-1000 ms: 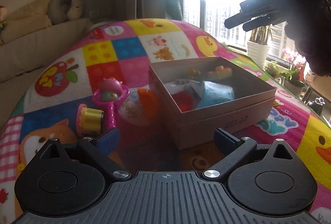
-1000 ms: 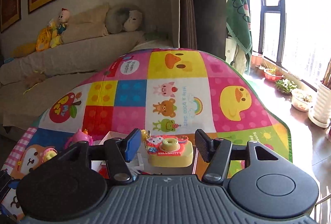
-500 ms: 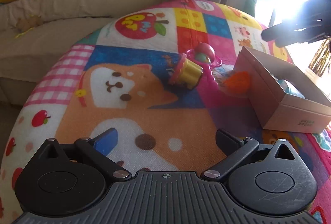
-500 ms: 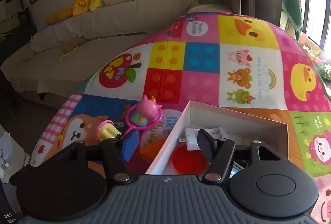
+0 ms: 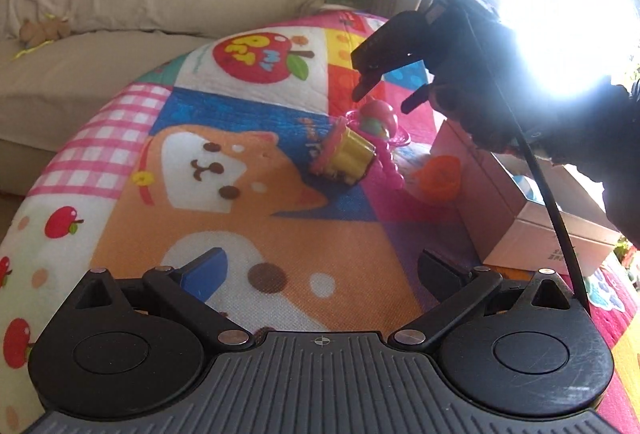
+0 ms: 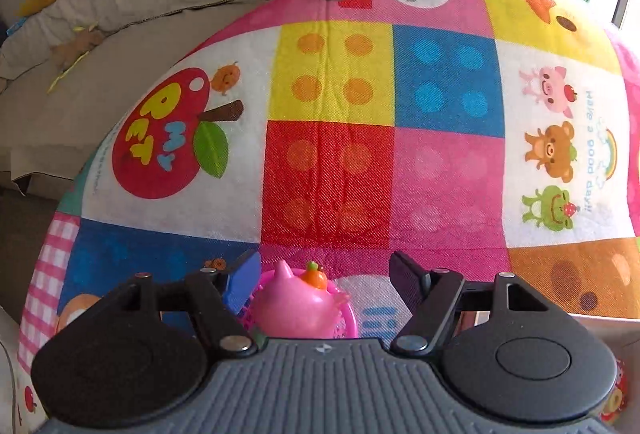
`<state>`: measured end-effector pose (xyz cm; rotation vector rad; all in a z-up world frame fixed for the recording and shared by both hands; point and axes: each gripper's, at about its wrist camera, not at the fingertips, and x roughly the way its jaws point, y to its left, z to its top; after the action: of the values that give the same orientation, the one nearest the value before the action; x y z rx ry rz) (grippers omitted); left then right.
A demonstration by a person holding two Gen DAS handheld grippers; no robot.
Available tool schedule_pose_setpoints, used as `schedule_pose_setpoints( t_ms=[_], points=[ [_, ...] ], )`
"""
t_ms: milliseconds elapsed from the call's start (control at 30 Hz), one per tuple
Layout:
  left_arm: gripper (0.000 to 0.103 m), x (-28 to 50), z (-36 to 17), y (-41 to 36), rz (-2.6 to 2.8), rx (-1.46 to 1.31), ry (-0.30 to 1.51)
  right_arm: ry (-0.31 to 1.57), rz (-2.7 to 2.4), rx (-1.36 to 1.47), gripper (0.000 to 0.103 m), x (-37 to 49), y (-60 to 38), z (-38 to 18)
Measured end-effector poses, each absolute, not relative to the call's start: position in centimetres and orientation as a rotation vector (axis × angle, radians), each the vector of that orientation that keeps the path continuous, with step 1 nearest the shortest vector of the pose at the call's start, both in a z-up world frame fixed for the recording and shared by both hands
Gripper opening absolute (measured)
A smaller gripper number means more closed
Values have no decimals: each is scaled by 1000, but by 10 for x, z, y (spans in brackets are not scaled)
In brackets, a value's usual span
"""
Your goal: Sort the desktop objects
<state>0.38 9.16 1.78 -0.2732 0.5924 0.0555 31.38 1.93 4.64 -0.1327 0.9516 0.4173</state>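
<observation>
**Helper:** Start with your left-hand camera. What's there?

**Me:** My left gripper (image 5: 320,266) hangs released over the play mat (image 5: 240,226), jaws wide, nothing between them. The pink pig rattle (image 5: 378,123) lies well ahead and to the right, touching the yellow cup toy (image 5: 350,157). Its handle runs from the head down toward me and slightly right. My right gripper (image 5: 380,95) hovers just above the rattle's head, fingers pointing down, so that hand is plainly the nearer one. An orange toy (image 5: 438,179) sits beside the cardboard box (image 5: 516,230), which stands at the right edge.

**Helper:** What's in the box?

**Me:** Something pale blue shows inside; the window glare and my right hand (image 5: 600,153) hide the rest.

**Helper:** And the right-hand camera?

**Me:** The rattle's pig head (image 6: 298,304) sits low between my right jaws, closer to the blue pad (image 6: 242,280). The jaws have just been opening and the pads don't press on it: released, not grasping. I judge the grip needs a short descent, with the claw shifted so the head is centred. Only a corner of the box shows here; its contents can't be seen.
</observation>
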Motion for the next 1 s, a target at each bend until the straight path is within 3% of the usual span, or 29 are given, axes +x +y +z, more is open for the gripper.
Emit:
schedule_pose_setpoints(
  t_ms=[100,467,567,733,800,867,1000],
  points=[
    [103,3,18,90,41,-265,586,971,441,-169,47,315,30,40],
    [103,-5,22,69,-53,-172,566,1151,706,-209,47,231,23,40],
    [103,-9,22,59,-89,-137,562,1212,801,-266,57,193,16,47],
    [103,-12,22,52,-104,-107,562,980,731,-434,57,175,3,86],
    [103,-14,24,55,-110,-117,567,994,664,-434,51,190,2,86],
    [103,-20,25,58,-113,-128,571,1014,628,-449,38,201,1,79],
    [103,-33,27,67,-118,-149,578,1057,642,-495,38,202,1,58]
  ],
)
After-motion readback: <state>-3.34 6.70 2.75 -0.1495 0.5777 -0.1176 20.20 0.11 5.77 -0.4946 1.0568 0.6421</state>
